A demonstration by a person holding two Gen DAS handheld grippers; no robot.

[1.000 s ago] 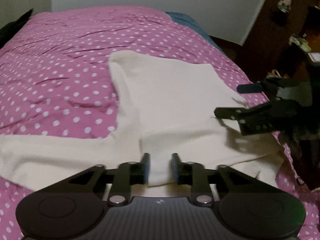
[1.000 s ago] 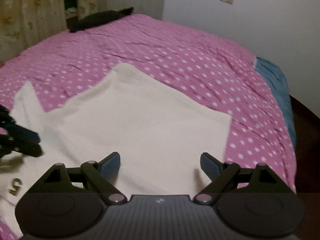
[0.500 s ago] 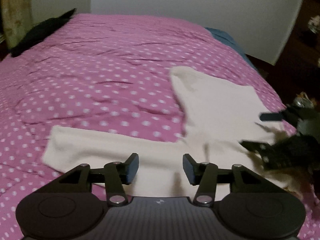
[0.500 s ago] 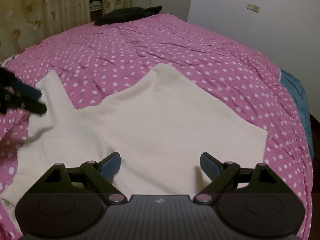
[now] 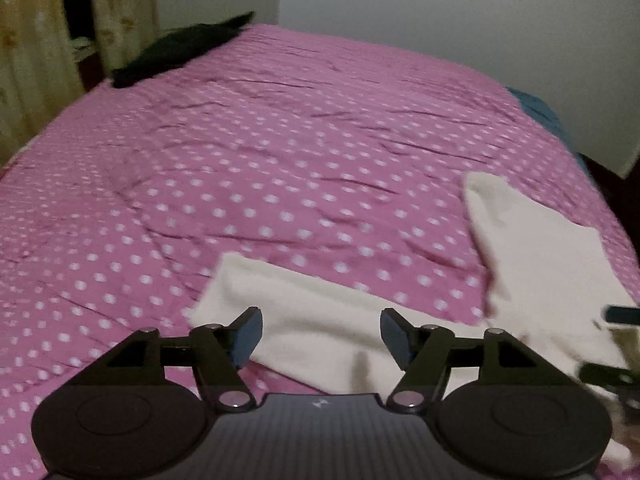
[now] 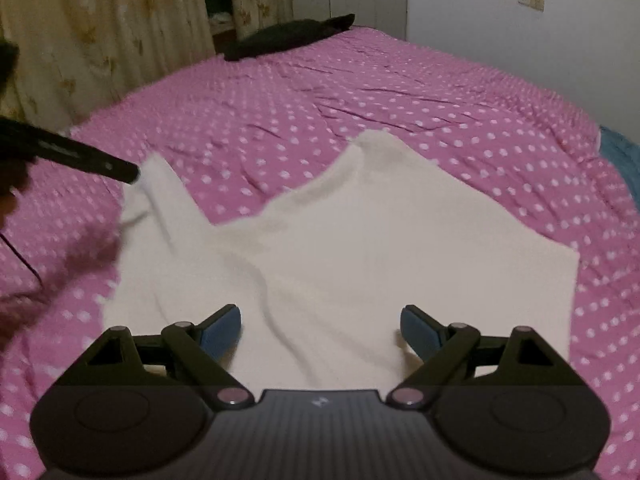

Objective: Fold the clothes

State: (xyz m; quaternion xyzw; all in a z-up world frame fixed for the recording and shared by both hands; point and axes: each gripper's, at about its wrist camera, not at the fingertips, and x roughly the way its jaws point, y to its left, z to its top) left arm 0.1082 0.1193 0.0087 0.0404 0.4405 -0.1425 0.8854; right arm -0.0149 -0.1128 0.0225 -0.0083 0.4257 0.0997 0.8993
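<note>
Your left gripper point(image 5: 321, 334) is opening over the sleeve point(image 5: 304, 320) of the cream sweater point(image 6: 360, 248) spread on the bed point(image 6: 360, 92), holding nothing; it looks soft and limp, so pinch the cuff edge.

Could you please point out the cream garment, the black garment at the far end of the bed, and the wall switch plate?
cream garment point(image 6: 380, 248): right wrist view, middle of its flat body.
black garment point(image 6: 288, 36): right wrist view, middle of the heap.
wall switch plate point(image 6: 531, 0): right wrist view, its centre.
</note>
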